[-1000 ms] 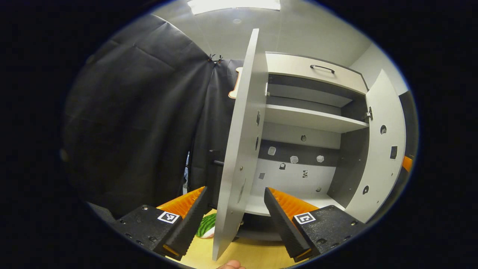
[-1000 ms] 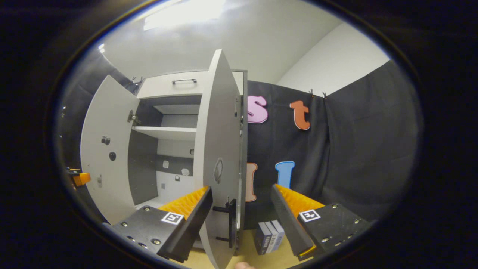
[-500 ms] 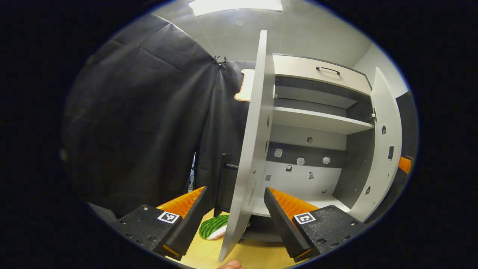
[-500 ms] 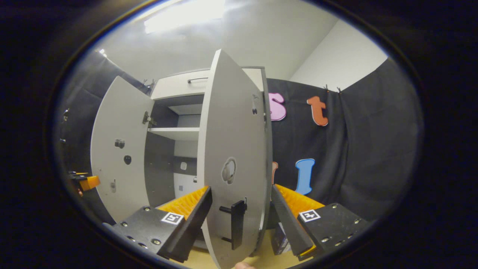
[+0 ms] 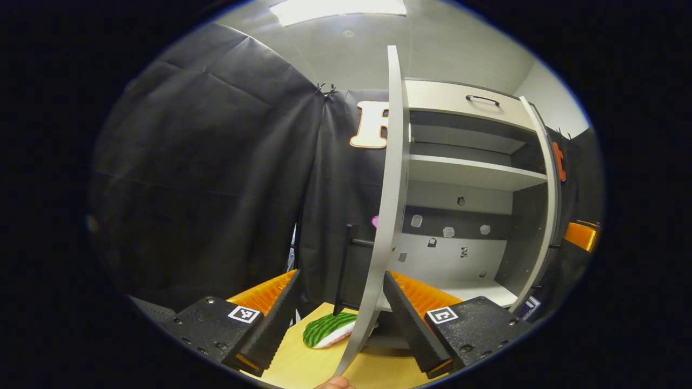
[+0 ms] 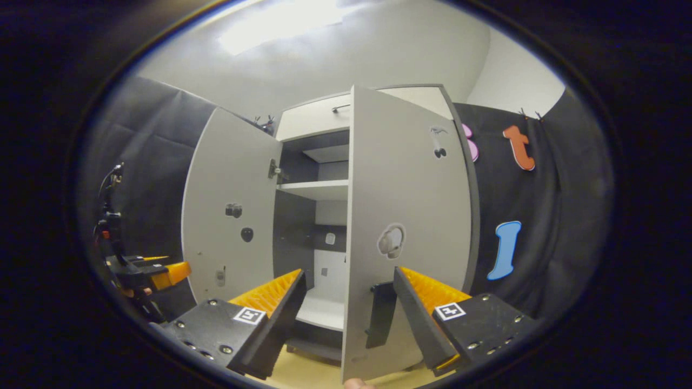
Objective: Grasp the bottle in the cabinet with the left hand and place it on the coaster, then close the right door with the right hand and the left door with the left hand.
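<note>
The grey cabinet (image 5: 470,173) stands on a wooden table, and its shelves show bare. My left gripper (image 5: 340,273) is open, with the left door (image 5: 392,178) seen edge-on between its fingers. That door's black handle (image 5: 346,265) sits on its outer side. My right gripper (image 6: 350,270) is open too, and its fingers straddle the free edge of the right door (image 6: 405,205). The black handle (image 6: 381,316) of that door lies beside the right finger. The left door (image 6: 232,210) stands wide open, with the left gripper (image 6: 162,273) before it. A green striped pad (image 5: 330,330) lies on the table.
The wooden table (image 5: 303,362) runs under the cabinet's front. A drawer with a black handle (image 5: 483,99) tops the cabinet. Some books (image 5: 527,308) stand past the right door (image 5: 547,189). The right gripper's orange finger (image 5: 581,236) shows beyond that door.
The right door has swung a good way towards the cabinet with my right gripper along it. My left gripper has shifted so the left door is now edge-on. The left door stays wide open.
</note>
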A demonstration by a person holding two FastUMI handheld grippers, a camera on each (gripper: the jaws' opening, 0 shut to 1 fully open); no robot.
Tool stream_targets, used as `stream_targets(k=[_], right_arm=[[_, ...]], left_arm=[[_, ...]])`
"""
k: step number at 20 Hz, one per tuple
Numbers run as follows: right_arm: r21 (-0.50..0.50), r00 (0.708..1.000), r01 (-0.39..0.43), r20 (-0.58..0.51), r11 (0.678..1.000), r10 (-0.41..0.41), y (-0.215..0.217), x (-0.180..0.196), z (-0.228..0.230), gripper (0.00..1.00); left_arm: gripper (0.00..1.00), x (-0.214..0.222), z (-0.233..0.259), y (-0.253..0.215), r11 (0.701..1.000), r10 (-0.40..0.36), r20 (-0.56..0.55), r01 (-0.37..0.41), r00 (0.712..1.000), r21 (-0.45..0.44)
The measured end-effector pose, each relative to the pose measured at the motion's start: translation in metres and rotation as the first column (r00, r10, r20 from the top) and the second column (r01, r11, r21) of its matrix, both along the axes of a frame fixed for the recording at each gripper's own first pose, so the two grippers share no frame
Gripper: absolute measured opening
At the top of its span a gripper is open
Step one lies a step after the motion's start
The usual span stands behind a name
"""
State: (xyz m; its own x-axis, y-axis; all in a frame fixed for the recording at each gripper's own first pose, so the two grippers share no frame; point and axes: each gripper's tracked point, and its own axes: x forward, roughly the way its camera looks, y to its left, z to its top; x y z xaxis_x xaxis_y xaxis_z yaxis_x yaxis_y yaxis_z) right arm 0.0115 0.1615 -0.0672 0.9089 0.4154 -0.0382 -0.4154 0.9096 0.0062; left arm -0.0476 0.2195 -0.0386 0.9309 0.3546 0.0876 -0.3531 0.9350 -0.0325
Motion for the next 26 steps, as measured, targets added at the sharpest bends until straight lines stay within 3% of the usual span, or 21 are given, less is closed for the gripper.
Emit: stream_targets(k=[1, 2, 3, 11, 12, 13, 14, 15, 17, 18, 19, 21, 22, 26], right_arm=[[0.003, 1.0, -0.01, -0.006, 1.0, 0.01, 0.003, 0.0, -0.001, 0.93], [0.006, 1.0, -0.019, -0.014, 1.0, 0.019, 0.006, -0.001, -0.004, 0.92], [0.008, 0.999, -0.027, -0.021, 1.0, 0.027, 0.008, -0.002, -0.005, 0.92], [-0.002, 0.998, -0.048, -0.036, 0.999, 0.047, 0.014, -0.004, -0.014, 0.92], [-0.003, 0.998, -0.049, -0.037, 0.999, 0.049, 0.015, -0.004, -0.014, 0.98], [-0.005, 0.998, -0.051, -0.039, 0.999, 0.051, 0.014, -0.006, -0.014, 0.92], [-0.005, 0.998, -0.053, -0.041, 0.999, 0.052, 0.015, -0.006, -0.015, 0.98], [-0.005, 0.998, -0.055, -0.042, 0.998, 0.055, 0.016, -0.007, -0.015, 0.98], [-0.007, 0.998, -0.056, -0.04, 0.998, 0.056, 0.016, -0.007, -0.016, 0.98], [-0.008, 0.998, -0.056, -0.038, 0.998, 0.056, 0.015, -0.008, -0.015, 0.93], [-0.009, 0.998, -0.055, -0.037, 0.998, 0.055, 0.015, -0.007, -0.016, 0.98], [-0.01, 0.998, -0.049, -0.036, 0.999, 0.049, 0.014, -0.008, -0.016, 0.93], [-0.01, 0.998, -0.046, -0.038, 0.999, 0.045, 0.013, -0.008, -0.015, 0.98], [-0.009, 0.999, -0.026, -0.041, 1.0, 0.026, 0.012, -0.011, -0.017, 1.0]], left_arm=[[0.92, -0.003, 0.001, 0.001, 1.0, 0.002, 0.0, -0.002, 1.0, 0.005], [0.96, -0.003, 0.001, 0.0, 1.0, 0.004, -0.002, -0.004, 1.0, 0.012], [0.92, -0.004, 0.001, 0.001, 1.0, 0.006, -0.004, -0.006, 1.0, 0.019], [0.96, -0.008, 0.003, -0.001, 1.0, 0.009, -0.001, -0.009, 1.0, 0.02], [0.96, -0.009, 0.004, -0.001, 1.0, 0.012, 0.001, -0.012, 1.0, 0.018], [0.96, -0.009, 0.005, 0.0, 1.0, 0.017, 0.005, -0.017, 1.0, 0.019], [0.91, -0.01, 0.004, 0.0, 1.0, 0.024, 0.007, -0.024, 1.0, 0.019], [0.95, -0.01, 0.003, 0.002, 0.999, 0.031, 0.009, -0.031, 0.999, 0.018], [0.95, -0.009, 0.001, 0.004, 0.999, 0.045, 0.007, -0.045, 0.999, 0.014], [0.95, -0.009, -0.002, 0.006, 0.999, 0.052, 0.003, -0.052, 0.999, 0.011], [0.95, -0.008, -0.005, 0.008, 0.998, 0.057, -0.001, -0.057, 0.998, 0.006], [0.95, -0.007, -0.009, 0.011, 0.998, 0.058, -0.011, -0.058, 0.998, -0.006], [0.95, -0.009, -0.009, 0.013, 0.998, 0.055, -0.015, -0.055, 0.998, -0.012], [0.92, -0.01, -0.014, 0.016, 0.998, 0.051, -0.037, -0.052, 0.998, -0.025]])
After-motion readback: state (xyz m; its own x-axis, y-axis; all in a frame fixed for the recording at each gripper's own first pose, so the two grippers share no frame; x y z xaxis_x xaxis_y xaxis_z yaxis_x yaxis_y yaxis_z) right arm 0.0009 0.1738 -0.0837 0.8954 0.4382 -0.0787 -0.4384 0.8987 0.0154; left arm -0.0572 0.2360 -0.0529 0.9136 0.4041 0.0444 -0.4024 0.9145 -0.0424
